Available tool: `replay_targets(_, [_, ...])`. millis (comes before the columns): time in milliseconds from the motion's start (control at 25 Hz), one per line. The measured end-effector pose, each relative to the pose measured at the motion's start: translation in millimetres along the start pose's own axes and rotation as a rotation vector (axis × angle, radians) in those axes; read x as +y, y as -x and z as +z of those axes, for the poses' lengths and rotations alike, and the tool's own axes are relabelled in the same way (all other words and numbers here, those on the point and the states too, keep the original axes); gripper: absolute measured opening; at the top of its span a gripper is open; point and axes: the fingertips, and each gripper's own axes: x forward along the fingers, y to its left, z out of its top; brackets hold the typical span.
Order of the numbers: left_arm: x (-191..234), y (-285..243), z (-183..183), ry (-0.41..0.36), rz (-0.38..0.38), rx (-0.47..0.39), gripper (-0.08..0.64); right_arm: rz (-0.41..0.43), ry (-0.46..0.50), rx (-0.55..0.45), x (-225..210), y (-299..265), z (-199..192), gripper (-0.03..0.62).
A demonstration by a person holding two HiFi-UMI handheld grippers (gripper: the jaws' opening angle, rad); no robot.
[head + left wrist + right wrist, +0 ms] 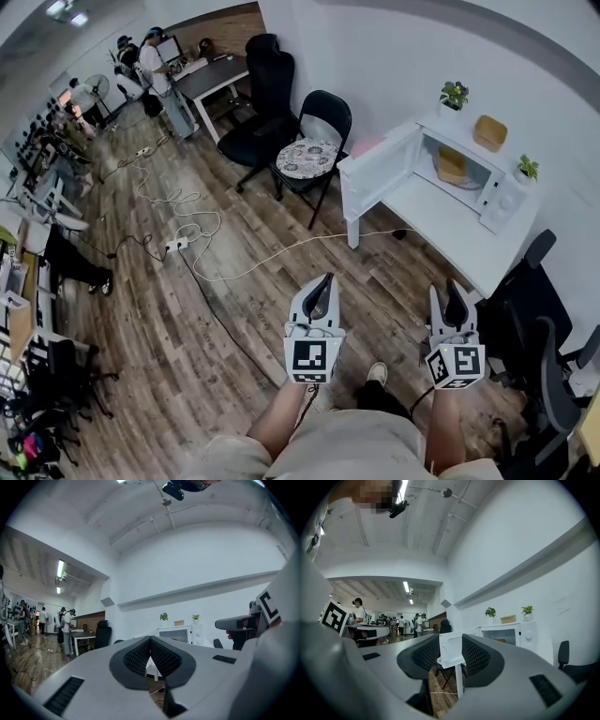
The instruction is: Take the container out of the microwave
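Near: both grippers held low in front of the body, well short of the table.
- left gripper (325,279): pads pressed together at the tips, nothing between them.
- right gripper (448,292): jaws spread a little, nothing in the gap; only the distant microwave door shows through it in the right gripper view.

Middle: wood floor with a white cable (281,251) trailing toward the table leg. Folding chair (310,155) with a patterned cushion just beside the table end.

Far: white table (441,230) against the wall, with the white microwave (502,195) on it. Microwave door (380,173) swung fully open toward the chair side, so the cavity is open to the room.

Container (452,167): tan, inside the cavity on its floor, apart from the door. Reach not yet begun.

Handling (judged): looks small and stiff-walled, probably light. Contents not visible, so keep it level. Best hold is likely the wall or rim nearest the opening, one jaw inside and one outside, approached with the spread gripper.

Orientation: seems to sit upright. Too small here to tell a long axis or which way any opening faces.
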Motion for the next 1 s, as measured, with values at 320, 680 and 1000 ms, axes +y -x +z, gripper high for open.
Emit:
replay_targets(320, [-7.3,-45.0,-5.9,0.004,0.014,0.026,0.008,0.011,-0.03,0.022,-33.2,-38.3,-8.8,0.155])
replay_targets(680, [-29.0,-102.6,3.8,-0.013,0.002,0.021,0.008,-0.01,-0.061,0.027,-84.7,-68.4,-8.0,0.153])
replay_targets(1000, [-45.6,-148.1,-0.7,0.011,0.003,0.037,0.008,-0.035,-0.086,0.044,-131.3,-89.1,-14.2,0.153])
